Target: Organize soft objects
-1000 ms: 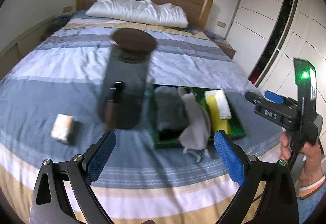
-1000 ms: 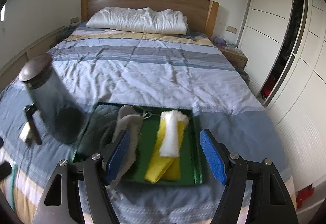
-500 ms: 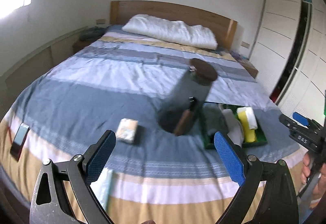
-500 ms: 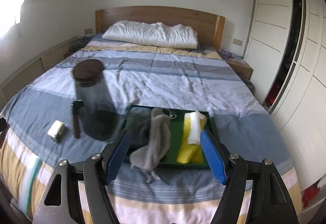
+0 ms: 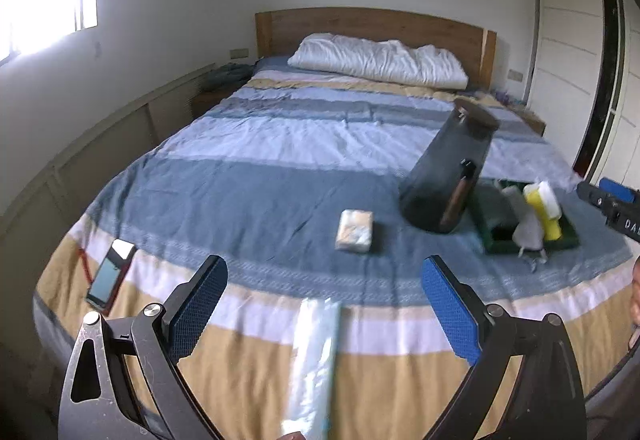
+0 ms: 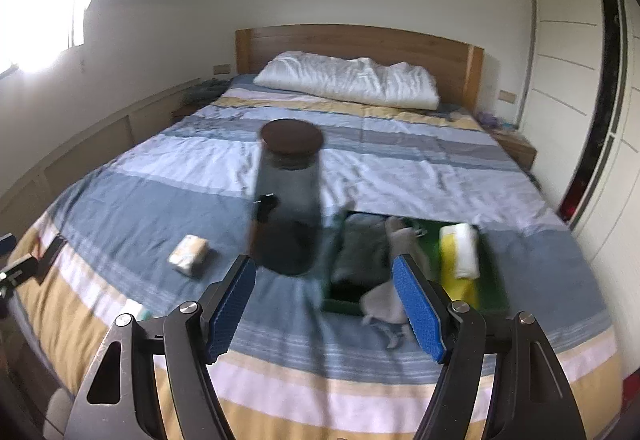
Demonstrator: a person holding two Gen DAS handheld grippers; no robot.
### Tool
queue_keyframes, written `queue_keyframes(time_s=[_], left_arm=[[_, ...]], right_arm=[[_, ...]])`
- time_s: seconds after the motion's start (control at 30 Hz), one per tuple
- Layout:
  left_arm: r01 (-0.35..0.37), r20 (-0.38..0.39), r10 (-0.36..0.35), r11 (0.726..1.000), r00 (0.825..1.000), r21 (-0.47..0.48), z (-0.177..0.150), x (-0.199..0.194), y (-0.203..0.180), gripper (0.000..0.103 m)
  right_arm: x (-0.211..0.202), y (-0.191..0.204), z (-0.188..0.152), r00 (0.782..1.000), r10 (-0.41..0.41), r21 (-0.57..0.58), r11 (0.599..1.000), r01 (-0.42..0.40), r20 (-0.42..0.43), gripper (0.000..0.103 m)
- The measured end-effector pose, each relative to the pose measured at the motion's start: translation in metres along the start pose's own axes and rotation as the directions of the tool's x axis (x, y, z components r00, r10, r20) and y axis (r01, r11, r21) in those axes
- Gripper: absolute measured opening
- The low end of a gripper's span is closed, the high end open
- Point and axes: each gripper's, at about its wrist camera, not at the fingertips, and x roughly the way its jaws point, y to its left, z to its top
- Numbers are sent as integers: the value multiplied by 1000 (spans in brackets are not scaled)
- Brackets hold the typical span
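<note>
A green tray [image 6: 494, 292] lies on the striped bed and holds a dark grey cloth [image 6: 358, 250], a light grey cloth [image 6: 386, 306] hanging over its front edge, and a yellow and white rolled cloth [image 6: 458, 256]. The tray also shows in the left wrist view [image 5: 566, 240]. A small beige packet [image 5: 355, 231] lies on the bed left of a dark tall jar [image 5: 448, 176]. A clear plastic pack [image 5: 314, 356] lies at the bed's foot between my left fingers. My left gripper [image 5: 324, 312] is open and empty. My right gripper [image 6: 326, 310] is open and empty, back from the tray.
A phone [image 5: 110, 274] lies at the bed's front left corner. A white pillow [image 5: 376, 60] lies at the wooden headboard. White wardrobe doors [image 6: 576, 80] stand along the right. A low ledge [image 5: 100, 144] runs along the left wall.
Both grippers have pulled back from the bed and swung left. The jar and tray look farther off, and the phone and plastic pack have come into the left view.
</note>
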Motion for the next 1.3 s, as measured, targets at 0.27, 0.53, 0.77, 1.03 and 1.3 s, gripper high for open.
queue_keyframes(time_s=[0.27,0.53,0.77,1.03,1.3], left_arm=[[5,-24,-5,1000,1000,-17,-11,8,22,95],[35,-106,-32,999,994,28,-47,31,22,95],[56,-172,-44,996,984,69,-78,55,18,95],[79,-225,-52,990,973,115,-101,77,12,95],[68,-269,-44,995,962,79,-111,98,20,95]], right_arm=[[22,37,-3,998,52,-11,999,-52,-28,72],[55,70,0,996,77,-27,997,-78,-54,72],[100,103,-8,991,95,-13,995,-97,-94,72],[157,141,-7,983,120,-30,992,-125,-137,72],[192,155,-8,978,130,-58,988,-140,-161,73]])
